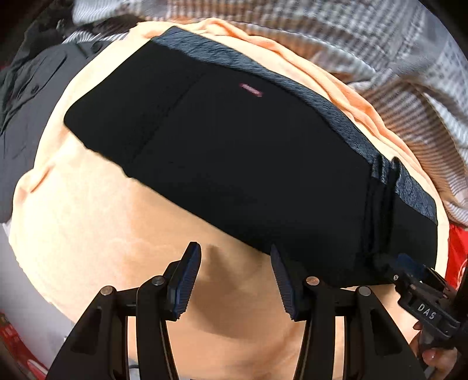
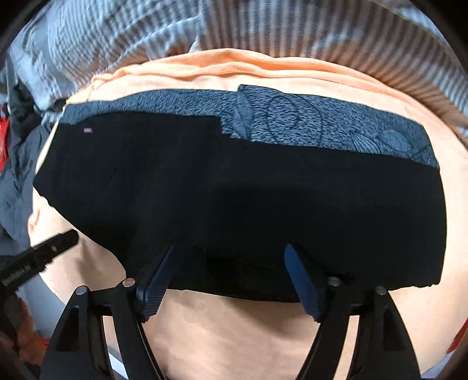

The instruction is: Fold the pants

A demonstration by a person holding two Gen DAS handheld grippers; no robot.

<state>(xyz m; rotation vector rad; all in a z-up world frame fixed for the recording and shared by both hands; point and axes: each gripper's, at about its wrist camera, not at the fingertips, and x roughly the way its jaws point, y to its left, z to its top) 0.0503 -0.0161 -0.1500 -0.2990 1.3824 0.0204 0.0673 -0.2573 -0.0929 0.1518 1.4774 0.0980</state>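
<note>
From the left wrist, the folded black fabric pants [image 1: 222, 163] lay on a peach cloth [image 1: 96, 233]; the left gripper [image 1: 234, 257] gaped empty (just beside their edge). From the right wrist, the right gripper [image 2: 231, 257] stood wide, pads unpressed, over the pants' near edge.

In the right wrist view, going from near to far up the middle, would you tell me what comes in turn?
right gripper → black pants → grey patterned fabric → orange sheet → striped bedding.
</note>
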